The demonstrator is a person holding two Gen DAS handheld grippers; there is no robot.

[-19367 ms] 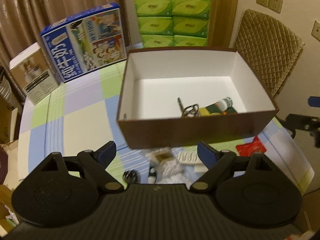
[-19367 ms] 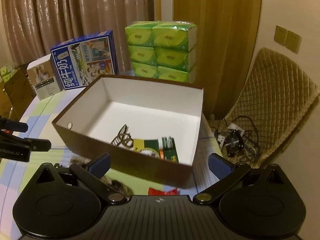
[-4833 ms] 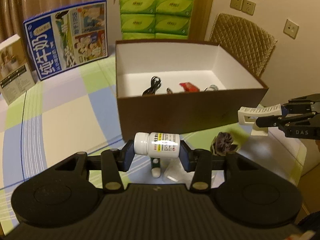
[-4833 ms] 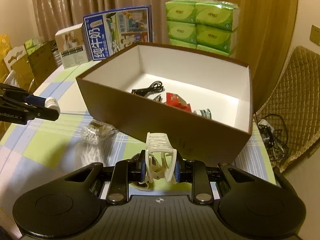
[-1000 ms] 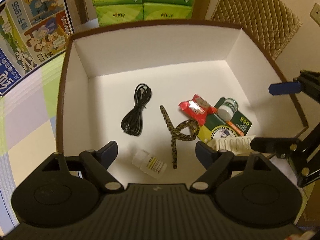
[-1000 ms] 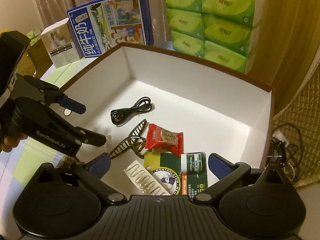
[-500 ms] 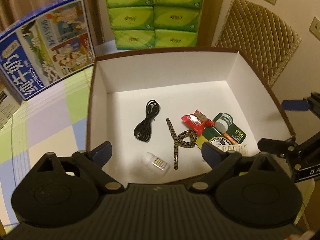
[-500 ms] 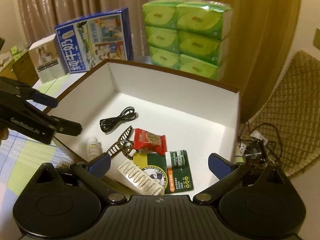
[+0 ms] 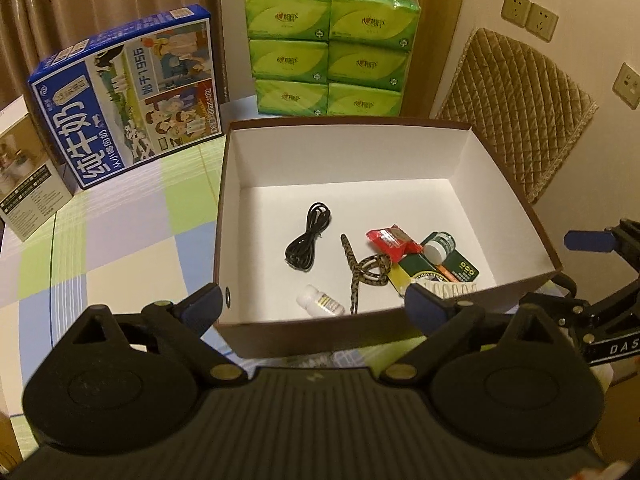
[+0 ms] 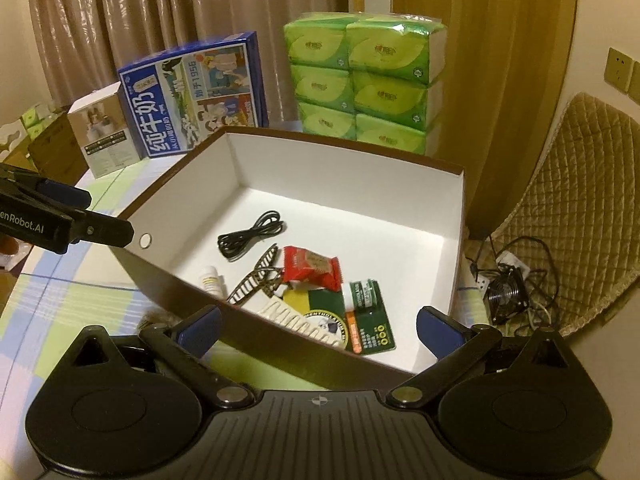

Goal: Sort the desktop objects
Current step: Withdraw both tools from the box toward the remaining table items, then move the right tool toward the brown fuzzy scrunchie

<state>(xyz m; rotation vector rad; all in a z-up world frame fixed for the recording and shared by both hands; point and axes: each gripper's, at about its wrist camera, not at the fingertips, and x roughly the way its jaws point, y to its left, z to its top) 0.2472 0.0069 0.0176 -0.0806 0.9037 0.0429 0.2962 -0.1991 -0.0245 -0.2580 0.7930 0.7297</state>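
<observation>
A brown box with a white inside [image 9: 360, 152] [image 10: 456, 240] stands on the checked tablecloth. In it lie a black cable [image 9: 308, 236] [image 10: 248, 234], a white pill bottle [image 9: 320, 300] [image 10: 210, 278], a leopard-print hair clip [image 9: 362, 272] [image 10: 256, 280], a red snack packet [image 9: 390, 240] [image 10: 312, 268], a green card with a small jar [image 9: 440, 258] [image 10: 366, 312] and a white claw clip [image 9: 452, 289] [image 10: 296, 318]. My left gripper [image 9: 314, 306] is open and empty, just before the box's near wall. My right gripper [image 10: 318, 330] is open and empty at the box's near corner.
A blue milk carton box [image 9: 128, 96] and a stack of green tissue packs [image 9: 332, 48] stand behind the box. A small white box [image 9: 24, 176] stands at the far left. A quilted chair [image 9: 516, 108] is on the right, with a fan and cables [image 10: 506, 292] on the floor.
Both grippers have drawn back and up from over the box, open and empty. The pill bottle and the white claw clip, carried earlier, now lie in the box.
</observation>
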